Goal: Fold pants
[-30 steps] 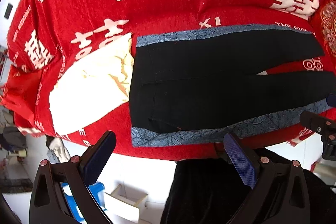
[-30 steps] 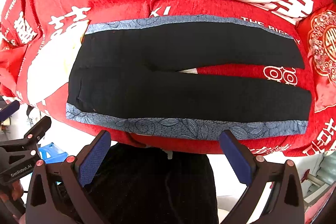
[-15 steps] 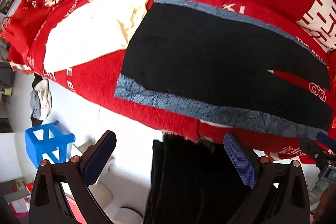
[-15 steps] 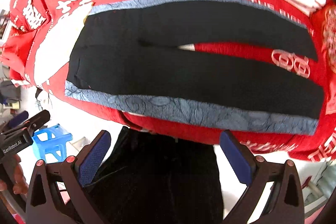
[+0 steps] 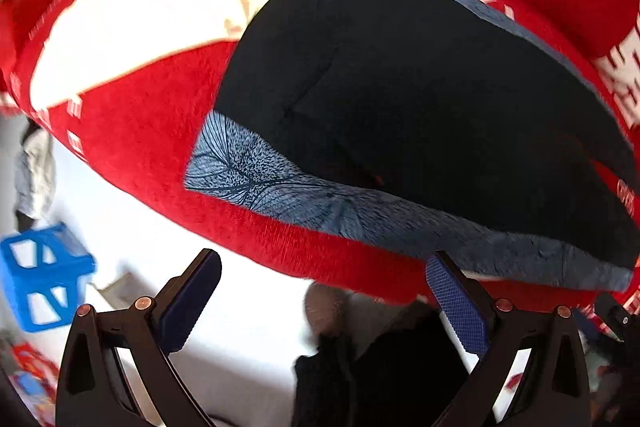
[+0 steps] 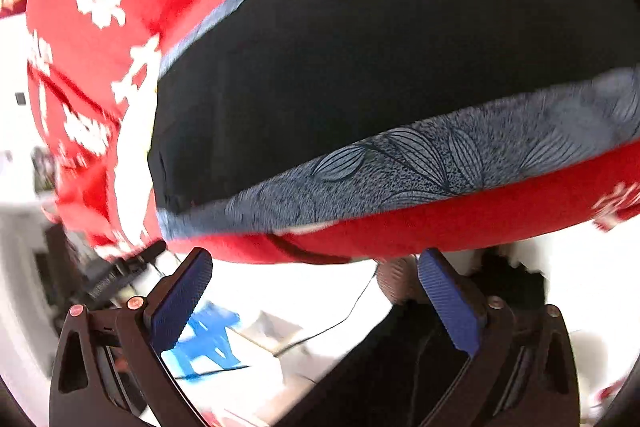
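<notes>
Black pants (image 5: 400, 87) with a blue-grey leaf-patterned side stripe (image 5: 320, 203) lie flat on a red cloth-covered surface (image 5: 132, 143), waistband to the left. My left gripper (image 5: 324, 299) is open just below the surface's near edge, under the waist corner, holding nothing. In the right wrist view the same pants (image 6: 360, 59) and stripe (image 6: 420, 163) fill the frame. My right gripper (image 6: 316, 291) is open below the near edge, empty. The two legs part at the upper right.
A white patch (image 5: 160, 7) on the red cloth lies left of the waistband. A blue plastic stool (image 5: 40, 287) stands on the white floor below. A person's dark clothing (image 5: 400, 367) is close to the edge. The other gripper's black body (image 6: 120, 271) shows at left.
Both grippers have moved closer to the near edge of the surface and lower. The left view has swung toward the waist corner, the right toward the near stripe. Both stay open.
</notes>
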A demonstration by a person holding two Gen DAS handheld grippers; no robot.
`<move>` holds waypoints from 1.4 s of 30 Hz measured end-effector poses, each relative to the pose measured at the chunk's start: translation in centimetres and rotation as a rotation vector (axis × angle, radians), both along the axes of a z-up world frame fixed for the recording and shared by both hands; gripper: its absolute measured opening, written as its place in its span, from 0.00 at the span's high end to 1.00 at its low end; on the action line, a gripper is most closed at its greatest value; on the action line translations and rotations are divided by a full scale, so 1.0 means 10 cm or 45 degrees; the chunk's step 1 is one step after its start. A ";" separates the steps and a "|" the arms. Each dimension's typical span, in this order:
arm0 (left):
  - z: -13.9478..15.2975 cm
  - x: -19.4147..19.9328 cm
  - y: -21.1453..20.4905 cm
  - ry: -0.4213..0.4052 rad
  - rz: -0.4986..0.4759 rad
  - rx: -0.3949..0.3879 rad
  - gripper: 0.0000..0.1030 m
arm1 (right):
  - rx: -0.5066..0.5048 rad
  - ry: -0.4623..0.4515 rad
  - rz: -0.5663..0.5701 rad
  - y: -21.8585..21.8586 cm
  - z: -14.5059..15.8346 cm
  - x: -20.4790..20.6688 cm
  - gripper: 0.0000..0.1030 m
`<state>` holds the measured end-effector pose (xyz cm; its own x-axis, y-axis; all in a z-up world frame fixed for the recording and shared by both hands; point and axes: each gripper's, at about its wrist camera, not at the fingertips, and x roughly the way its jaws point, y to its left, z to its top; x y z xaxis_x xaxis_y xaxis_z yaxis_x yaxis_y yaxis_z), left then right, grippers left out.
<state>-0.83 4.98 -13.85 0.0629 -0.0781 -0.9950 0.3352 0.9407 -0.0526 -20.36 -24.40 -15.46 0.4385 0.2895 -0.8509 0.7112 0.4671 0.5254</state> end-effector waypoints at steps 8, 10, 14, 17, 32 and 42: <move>-0.59 0.16 0.30 0.074 0.188 -0.287 0.00 | 0.178 -0.240 -0.258 -0.28 -0.60 -0.27 0.23; -0.67 0.18 0.29 0.085 0.201 -0.338 0.00 | 0.212 -0.290 -0.272 -0.33 -0.70 -0.27 0.24; -0.75 0.19 0.26 0.121 0.218 -0.426 0.00 | 0.296 -0.420 -0.287 -0.32 -0.81 -0.35 0.24; -0.76 0.20 0.21 0.121 0.224 -0.438 0.00 | 0.393 -0.456 -0.283 -0.28 -0.92 -0.39 0.24; -0.58 0.43 0.28 0.130 0.274 -0.496 0.79 | 0.551 -0.548 -0.349 -0.09 -1.01 0.03 0.92; 0.18 0.60 0.11 0.010 0.145 -0.569 0.79 | 0.347 -0.542 -0.151 -0.22 -0.04 0.30 0.92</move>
